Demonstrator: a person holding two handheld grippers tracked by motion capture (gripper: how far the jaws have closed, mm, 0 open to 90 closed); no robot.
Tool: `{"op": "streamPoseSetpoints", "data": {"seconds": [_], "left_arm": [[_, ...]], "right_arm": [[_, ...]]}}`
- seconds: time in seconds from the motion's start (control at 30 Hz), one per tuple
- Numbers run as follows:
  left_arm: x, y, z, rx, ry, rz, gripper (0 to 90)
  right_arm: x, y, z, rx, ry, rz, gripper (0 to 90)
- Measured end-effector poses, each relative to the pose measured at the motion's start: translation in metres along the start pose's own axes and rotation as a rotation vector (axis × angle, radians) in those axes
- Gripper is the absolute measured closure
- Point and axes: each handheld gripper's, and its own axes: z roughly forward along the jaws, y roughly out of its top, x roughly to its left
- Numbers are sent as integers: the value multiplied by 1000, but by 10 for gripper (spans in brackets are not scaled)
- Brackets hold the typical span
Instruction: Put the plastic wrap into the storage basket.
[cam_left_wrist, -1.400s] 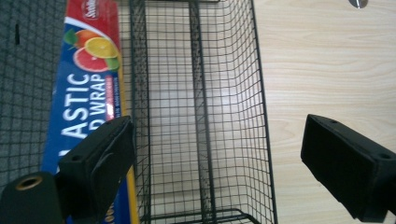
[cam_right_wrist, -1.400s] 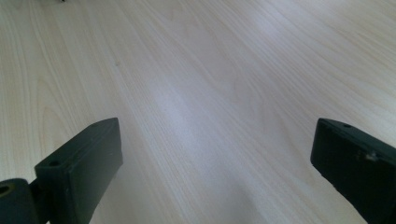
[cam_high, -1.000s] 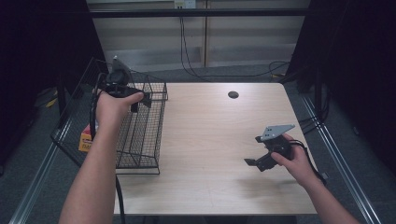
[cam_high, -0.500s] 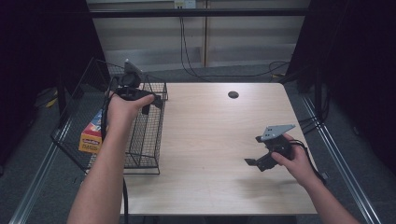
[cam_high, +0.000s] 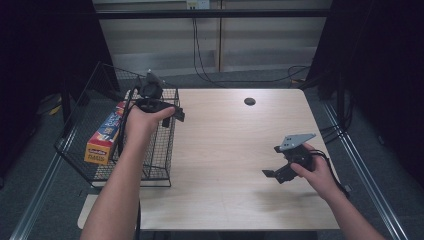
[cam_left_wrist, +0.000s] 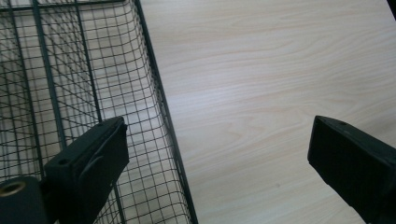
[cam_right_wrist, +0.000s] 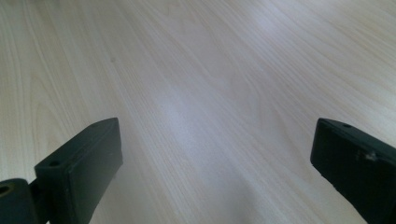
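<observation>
Black wire basket (cam_high: 150, 150) sits at table's left edge, directly under and just left of left gripper (cam_high: 167, 111). Orange-and-blue box (cam_high: 106, 133) lies in the larger wire rack (cam_high: 80, 120) beyond the basket, further left of that claw and apart from it. Left claw spread wide, nothing between jaws; left gripper view puts one jaw over the basket mesh (cam_left_wrist: 70, 93), the other over bare wooden table (cam_left_wrist: 280, 93). Right gripper (cam_high: 278, 171) low over the tabletop well to the right, jaws spread, empty, plain wood ahead (cam_right_wrist: 210, 93).

Risks, as judgement: left claw straddles the basket rim, so dropping lower could snag a jaw in the mesh or shove the light basket sideways. Trailing cable could also catch the wire top. Box rests loosely on the rack's slope; a knock to the rack might slide it.

Versus earlier frames: left hand has shifted right, from beside the rack to over the basket's near-table edge, slightly lower. Left jaws have just been opening, nothing between them. Box more exposed now. Right hand unchanged.
</observation>
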Motion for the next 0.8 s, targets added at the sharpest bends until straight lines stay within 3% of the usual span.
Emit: {"op": "streamPoseSetpoints", "data": {"seconds": [0.33, 0.47, 0.8], "left_arm": [[-18, -3, 16, 7, -39, 54, 56], [-25, -5, 21, -5, -55, 56, 57], [-40, -10, 39, 41, -94, 118, 57]], "right_arm": [[-1, -1, 0, -3, 0, 0, 21], [-1, -1, 0, -4, 0, 1, 20], [0, -1, 2, 4, -1, -7, 21]]}}
